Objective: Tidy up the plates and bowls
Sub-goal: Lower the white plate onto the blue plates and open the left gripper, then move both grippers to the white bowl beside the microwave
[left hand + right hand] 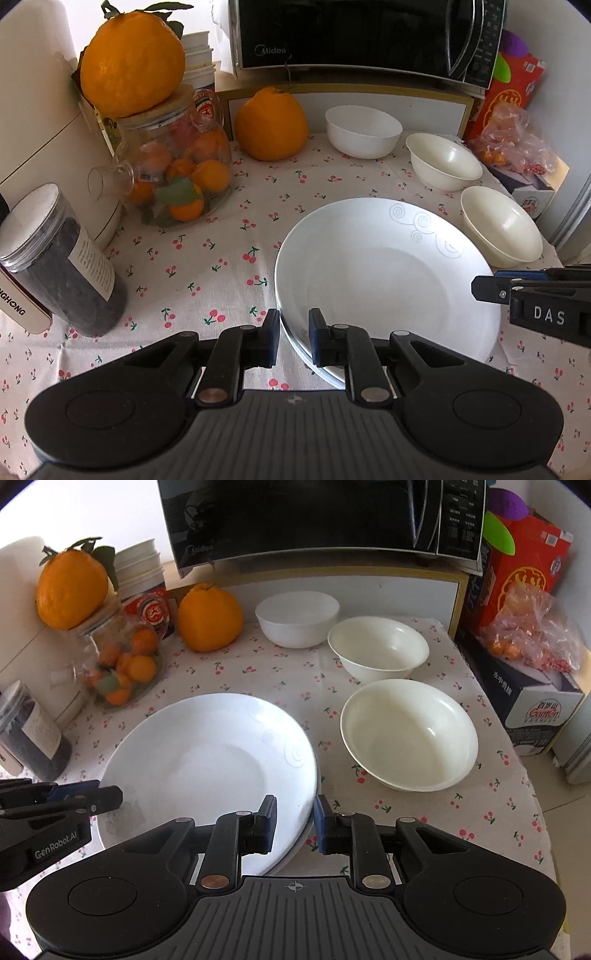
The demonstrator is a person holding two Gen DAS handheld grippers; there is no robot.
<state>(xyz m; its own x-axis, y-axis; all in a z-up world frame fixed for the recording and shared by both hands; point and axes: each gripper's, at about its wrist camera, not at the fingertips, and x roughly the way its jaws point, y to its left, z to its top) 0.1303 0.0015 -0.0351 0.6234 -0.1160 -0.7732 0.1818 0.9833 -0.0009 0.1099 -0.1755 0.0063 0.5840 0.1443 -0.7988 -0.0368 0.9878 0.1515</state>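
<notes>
A stack of white plates (388, 273) (207, 753) lies on the cherry-print cloth; a second rim shows under the top plate. My left gripper (294, 338) is shut on the stack's near left rim, one pad on each side of the edge. Over on the near right rim, my right gripper (295, 823) is likewise shut on the plates. Each gripper also shows in the other's view: the right gripper (480, 288) and the left gripper (110, 797). Three empty bowls stand beyond and right: a white bowl (364, 129) (297, 618), a cream bowl (443, 162) (378, 648) and a nearer cream bowl (500, 225) (408, 734).
A glass jar (177, 177) of small oranges stands at the left with a large orange (133, 62) on its lid. Another orange (271, 125) sits behind, a dark canister (62, 262) at the near left, a microwave (354, 33) at the back. Boxes and a bag (532, 635) line the right edge.
</notes>
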